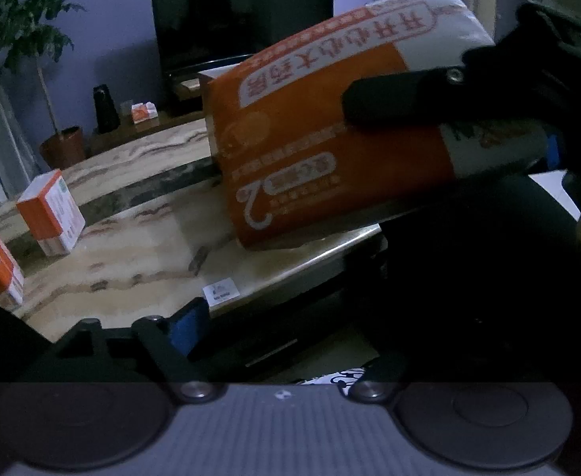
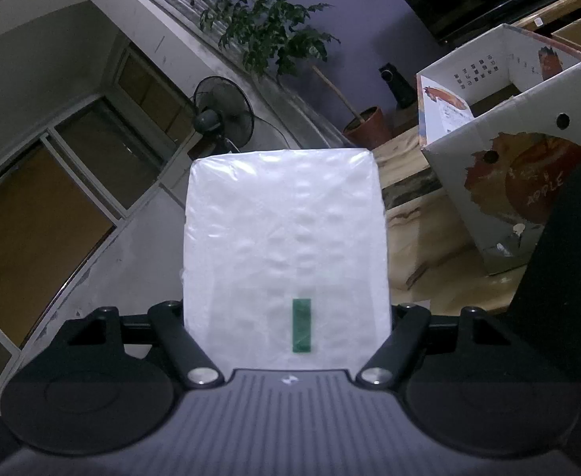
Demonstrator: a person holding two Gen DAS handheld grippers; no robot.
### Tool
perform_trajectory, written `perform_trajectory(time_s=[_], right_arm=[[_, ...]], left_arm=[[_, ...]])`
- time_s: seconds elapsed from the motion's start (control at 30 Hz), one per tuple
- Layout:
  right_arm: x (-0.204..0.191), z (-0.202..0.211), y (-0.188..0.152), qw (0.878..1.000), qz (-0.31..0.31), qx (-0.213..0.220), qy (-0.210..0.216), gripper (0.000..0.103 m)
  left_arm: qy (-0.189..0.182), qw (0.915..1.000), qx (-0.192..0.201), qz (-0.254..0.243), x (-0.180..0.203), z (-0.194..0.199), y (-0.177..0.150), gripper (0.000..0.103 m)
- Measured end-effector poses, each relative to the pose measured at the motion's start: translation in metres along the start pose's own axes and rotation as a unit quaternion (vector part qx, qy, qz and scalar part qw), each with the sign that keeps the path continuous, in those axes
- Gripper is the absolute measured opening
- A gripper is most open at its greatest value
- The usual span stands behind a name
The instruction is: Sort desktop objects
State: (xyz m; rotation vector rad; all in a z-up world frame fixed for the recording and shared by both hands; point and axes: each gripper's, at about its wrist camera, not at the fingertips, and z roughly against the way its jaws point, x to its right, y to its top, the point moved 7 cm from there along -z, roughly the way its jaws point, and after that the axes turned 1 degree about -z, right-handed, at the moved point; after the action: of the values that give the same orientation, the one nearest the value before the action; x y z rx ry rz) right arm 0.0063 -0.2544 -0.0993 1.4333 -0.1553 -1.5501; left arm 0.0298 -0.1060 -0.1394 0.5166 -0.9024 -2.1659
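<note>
Between the right tool's (image 2: 288, 317) fingers a white pack (image 2: 284, 234) is pinched, long axis running away from the camera, raised off the surface (image 2: 429, 254). An open box (image 2: 508, 158) stands ahead and rightward. Left tool (image 1: 278, 337) is spread, empty.

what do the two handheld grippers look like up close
Both match: a grey ribbed body with a small white logo, flanked by two round black discs, and black linkage bars on silver pivot bolts. The left gripper shows a blue pad on one finger; the right gripper looks all black and grey.
</note>
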Motion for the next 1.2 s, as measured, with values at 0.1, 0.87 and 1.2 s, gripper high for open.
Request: perform_trajectory(time_s=[0.1, 0.87, 1.2], right_arm=[[0.0, 0.0008, -0.0005, 1.0, -0.001, 0.0, 0.0, 0.075], [0.0021, -0.0022, -0.0031, 1.0, -0.001, -0.005, -0.001, 0.075], [0.0026, -0.003, -0.0036, 1.0, -0.001, -0.006, -0.001, 0.075]], left_arm=[[0.002, 1.0, 0.001, -0.005, 0.0014, 0.0005, 0.0002, 0.086], [-0.023, 0.9996, -0.008, 0.011, 0.0001, -0.0051, -0.0012, 0.086], [-0.028, 0.9996, 0.0, 0.007, 0.0032, -0.0025, 0.0017, 0.086]])
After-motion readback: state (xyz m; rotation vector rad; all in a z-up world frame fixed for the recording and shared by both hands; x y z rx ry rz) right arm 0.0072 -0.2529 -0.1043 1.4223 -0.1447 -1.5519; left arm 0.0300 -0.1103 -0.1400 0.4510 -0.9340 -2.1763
